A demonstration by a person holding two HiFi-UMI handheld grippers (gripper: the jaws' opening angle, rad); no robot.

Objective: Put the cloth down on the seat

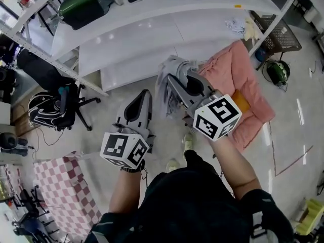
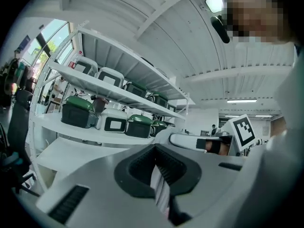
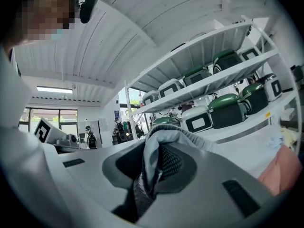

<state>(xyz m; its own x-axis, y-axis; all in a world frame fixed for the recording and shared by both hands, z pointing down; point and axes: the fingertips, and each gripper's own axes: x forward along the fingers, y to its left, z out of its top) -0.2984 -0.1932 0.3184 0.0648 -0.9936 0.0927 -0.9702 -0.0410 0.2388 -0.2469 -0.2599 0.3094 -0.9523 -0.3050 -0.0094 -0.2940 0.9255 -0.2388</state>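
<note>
White shelving (image 1: 152, 19) fills the upper frame. Your right tongs (image 1: 178, 83) pinch the grey cloth (image 1: 163, 87) at centre frame; it looks soft, light and droopy, so grip a bunched fold. Your left tongs (image 1: 143, 99) sit closed, empty.

The cloth (image 1: 163, 92) hangs over the jaws of the right gripper (image 1: 174, 82), hiding their tips. Its cube (image 1: 217, 116) covers the near corner of the pink seat (image 1: 238, 70). The checked mat (image 1: 55, 186) runs off the bottom edge. Figures (image 3: 89, 139) far back are too small to tell.
</note>
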